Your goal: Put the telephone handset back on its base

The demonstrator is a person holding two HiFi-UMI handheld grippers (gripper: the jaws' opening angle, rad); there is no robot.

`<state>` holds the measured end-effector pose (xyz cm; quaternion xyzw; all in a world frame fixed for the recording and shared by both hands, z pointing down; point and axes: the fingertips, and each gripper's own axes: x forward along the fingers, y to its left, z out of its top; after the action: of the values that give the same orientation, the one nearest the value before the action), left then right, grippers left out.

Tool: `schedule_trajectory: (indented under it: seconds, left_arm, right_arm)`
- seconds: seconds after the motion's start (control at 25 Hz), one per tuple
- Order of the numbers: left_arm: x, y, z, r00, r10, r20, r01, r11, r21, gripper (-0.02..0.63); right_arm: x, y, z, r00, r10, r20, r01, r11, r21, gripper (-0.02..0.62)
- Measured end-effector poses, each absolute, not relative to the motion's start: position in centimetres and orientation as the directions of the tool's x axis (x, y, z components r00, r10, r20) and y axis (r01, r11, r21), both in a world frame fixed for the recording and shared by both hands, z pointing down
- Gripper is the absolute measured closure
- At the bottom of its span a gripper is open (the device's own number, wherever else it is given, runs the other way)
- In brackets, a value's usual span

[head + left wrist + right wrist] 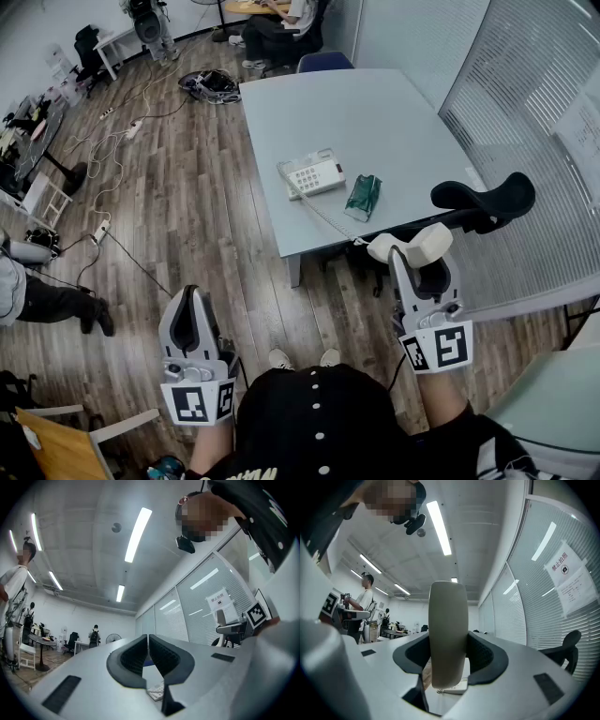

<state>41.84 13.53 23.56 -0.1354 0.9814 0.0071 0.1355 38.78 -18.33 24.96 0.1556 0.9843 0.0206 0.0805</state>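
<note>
I log the handset [424, 246] in my right gripper [419, 270] as cream. Ahead of it: base [312, 173] off-white, table [375, 112] pale grey-blue, packet [362, 197] dark green. Right gripper and left gripper [190, 298] are grey with black pads and black-and-white square markers. The floor [187, 206] is brown wood-grain.

Grey, black-padded left tongs [192, 295], right tongs [418, 264]; black shirt [281, 427], white buttons [316, 407].

The grey left gripper [148, 644] with black ribbed pads had its jaws closed together, nothing between them. Just beneath them showed part of a white push-button telephone base [157, 692]. On the right stood a glass wall with slatted blinds [197, 606] bearing a white paper notice [220, 603]. Long ceiling strip lights [138, 534] glowed overhead.
</note>
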Motion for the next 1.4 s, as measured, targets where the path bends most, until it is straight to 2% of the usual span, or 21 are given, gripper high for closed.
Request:
schedule_trajectory:
  seconds: [0.56,0.96,1.4]
  left_arm:
    - [41.8,15.6,23.8,-0.927,-0.262,-0.269,-0.269,0.963,-0.010,0.588]
    - [42.2,19.1,24.8,-0.916,-0.303,-0.262,-0.313,0.950,-0.004,0.588]
    - [39.6,20.3,26.0,-0.913,-0.322,-0.249,-0.332,0.943,-0.003,0.588]
  right_arm:
    - [38.8,-16.5,24.7,-0.938,0.306,-0.163,0.302,0.952,0.050,0.362]
    - [39.8,-13.5,25.4,-0.954,0.257,-0.158,0.256,0.966,0.025,0.362]
    - [37.3,-11.7,26.3,-0.953,0.264,-0.149,0.264,0.964,0.026,0.362]
